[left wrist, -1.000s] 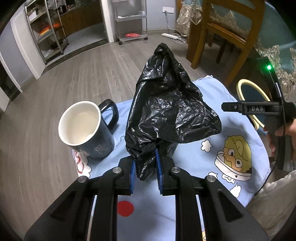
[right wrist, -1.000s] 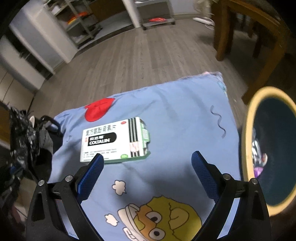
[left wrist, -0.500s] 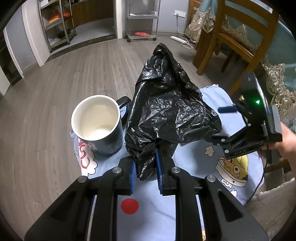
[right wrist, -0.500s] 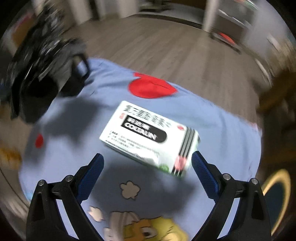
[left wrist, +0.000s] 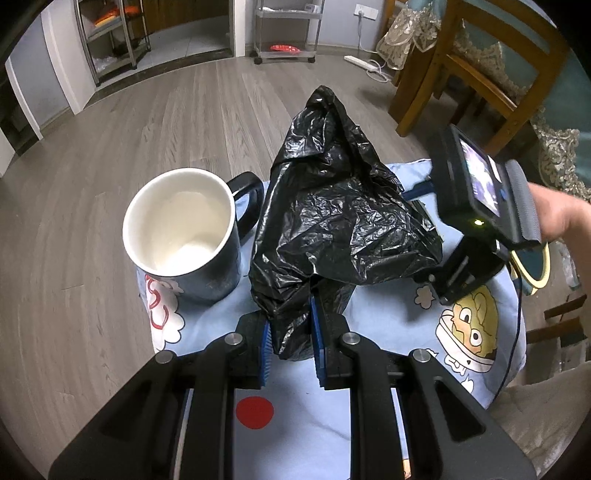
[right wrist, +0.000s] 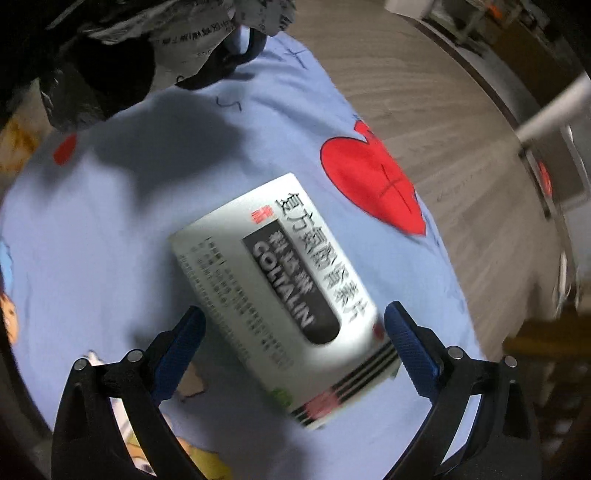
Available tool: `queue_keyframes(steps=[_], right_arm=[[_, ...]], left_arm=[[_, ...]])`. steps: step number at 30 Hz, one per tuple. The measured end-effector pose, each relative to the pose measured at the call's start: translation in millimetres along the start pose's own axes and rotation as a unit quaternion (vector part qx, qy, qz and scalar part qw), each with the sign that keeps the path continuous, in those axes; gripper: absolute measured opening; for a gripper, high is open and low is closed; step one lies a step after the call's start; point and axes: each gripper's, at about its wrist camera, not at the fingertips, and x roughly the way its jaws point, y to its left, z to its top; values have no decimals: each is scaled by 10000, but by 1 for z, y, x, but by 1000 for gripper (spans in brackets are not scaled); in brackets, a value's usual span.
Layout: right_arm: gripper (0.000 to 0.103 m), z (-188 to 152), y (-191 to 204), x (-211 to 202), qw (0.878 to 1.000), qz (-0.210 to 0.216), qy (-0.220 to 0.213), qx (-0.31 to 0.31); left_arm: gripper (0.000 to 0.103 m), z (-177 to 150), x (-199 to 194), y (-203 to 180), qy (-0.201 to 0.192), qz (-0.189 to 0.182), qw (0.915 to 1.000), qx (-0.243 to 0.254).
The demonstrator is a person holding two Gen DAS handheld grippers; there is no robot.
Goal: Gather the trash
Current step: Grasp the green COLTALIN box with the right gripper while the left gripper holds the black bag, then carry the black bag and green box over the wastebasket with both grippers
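Observation:
My left gripper [left wrist: 291,339] is shut on the lower edge of a crumpled black trash bag [left wrist: 340,218], which stands up above the blue cartoon cloth [left wrist: 306,435]. My right gripper [right wrist: 293,343] is open, its blue pads on either side of a white medicine box marked COLTALIN [right wrist: 280,299] that lies flat on the cloth [right wrist: 110,229]. The pads do not touch the box. In the left wrist view the right gripper's body [left wrist: 476,206] hangs over the cloth just right of the bag. The bag also shows at the top left of the right wrist view [right wrist: 96,74].
A dark mug with a white inside [left wrist: 184,236] stands on the cloth left of the bag. A yellow-rimmed dark bin [left wrist: 532,266] sits off the cloth's right edge. A wooden chair [left wrist: 480,74] and wheeled shelves [left wrist: 284,29] stand beyond on the wood floor.
My right gripper has swung in toward the bag, turned, and dropped close over the medicine box, which now lies between its open pads. My left gripper still holds the bag in place.

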Motion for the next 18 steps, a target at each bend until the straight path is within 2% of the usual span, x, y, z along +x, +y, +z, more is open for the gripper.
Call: queue_keyframes(steps=[4, 7, 11, 15, 18], right_arm=[[97, 5, -4, 12, 9997, 205, 130, -47], [88, 3, -8, 15, 9983, 483, 197, 257], [80, -9, -11, 2, 9945, 290, 23, 1011], [76, -28, 2, -26, 9844, 311, -313, 1706], [74, -45, 16, -55, 9783, 135, -404, 2029]], left_arm=[[17, 1, 7, -1, 109, 32, 9999, -33], [17, 1, 9, 0, 140, 27, 9999, -46], [17, 1, 6, -3, 103, 34, 9999, 23], [17, 1, -2, -7, 21, 61, 9999, 104], [17, 1, -12, -12, -52, 116, 9998, 181]])
